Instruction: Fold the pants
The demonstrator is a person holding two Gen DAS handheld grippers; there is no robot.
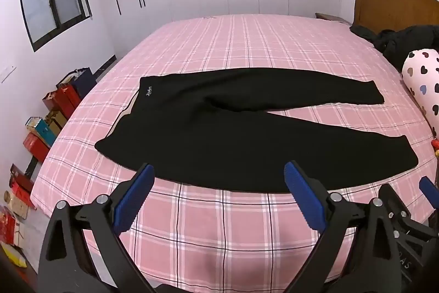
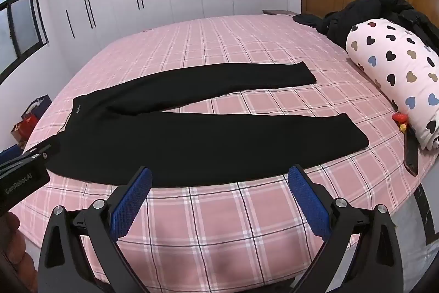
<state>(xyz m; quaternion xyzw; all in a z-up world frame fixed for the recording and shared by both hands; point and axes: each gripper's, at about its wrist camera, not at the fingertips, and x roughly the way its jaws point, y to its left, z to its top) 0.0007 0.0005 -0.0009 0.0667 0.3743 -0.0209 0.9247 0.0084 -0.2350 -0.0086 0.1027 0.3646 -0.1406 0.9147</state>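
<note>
Looking down along both claws, I judge the fold has not begun: the black pants (image 1: 219, 133) lie spread flat and full length on the pink plaid bed (image 1: 219, 224), running along its near edge, with no layer turned over another anywhere I can see. The waistband sits toward the window-side end of the bed, a small pale logo showing near its far corner, and the two legs splay apart toward the headboard end, the far leg angled away from the near one so a wedge of plaid shows between them. My left claw (image 1: 216, 177) hangs over the near edge of the bed with its blue pads spread wide and nothing between them, its tips just short of the near leg's hem line. My right claw (image 2: 219, 179) stands the same way, wide apart and empty, above the near edge a little closer to the cuffs. Neither touches the cloth as far as I can tell. So everything is left to do: in my reading, first bringing one leg over the other, then doubling the length toward the waistband. A heart-print bolster (image 2: 397, 78) and a dark jacket (image 2: 370, 10) lie by the headboard corner, well apart from the cuffs, so the folding space around the pants looks free.
</note>
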